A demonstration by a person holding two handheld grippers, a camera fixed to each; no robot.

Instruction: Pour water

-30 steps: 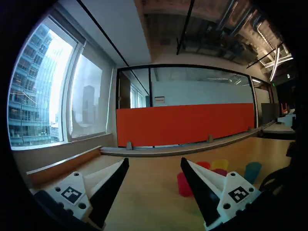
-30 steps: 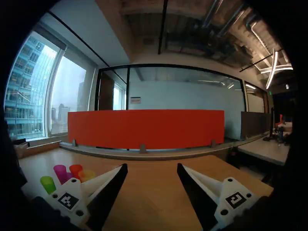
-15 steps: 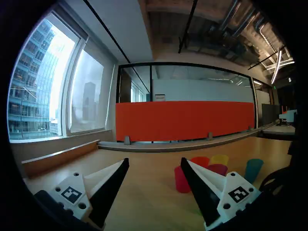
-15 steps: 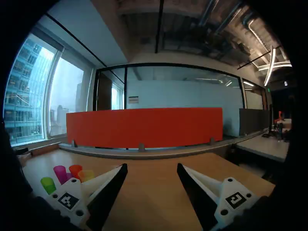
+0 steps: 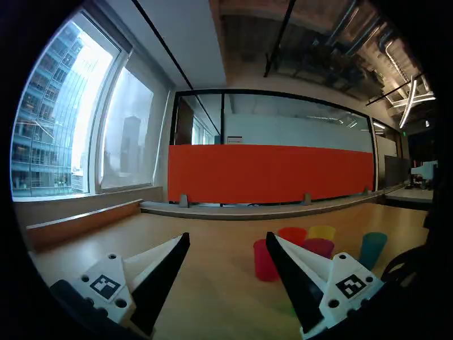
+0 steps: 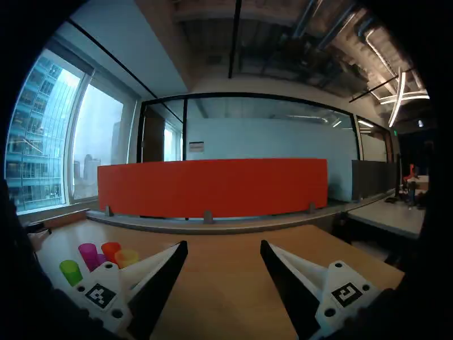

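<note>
The left hand-held gripper is spread open with nothing between its two white, wedge-shaped plastic fingers. Their inner faces are matte black, and each carries a square black-and-white marker. Just ahead of its right finger, partly hidden by the tip, a red translucent plastic cup with a tapered shape stands upright on the smooth pale wooden surface. Close behind it cluster an orange cup, a yellow cup and a magenta cup. A teal cup stands slightly apart to the right. Whether any cup holds water cannot be told. Ahead of the left finger, open wood runs to a raised wooden ledge under the tall windows.

The right hand-held gripper is likewise open and holds nothing. Left of its left finger stands a lime-green cup, with magenta, orange and yellow ones just beyond it. Straight ahead and to the right, open wood reaches the far edge. There, a grey rail carries a flat orange partition panel.
</note>
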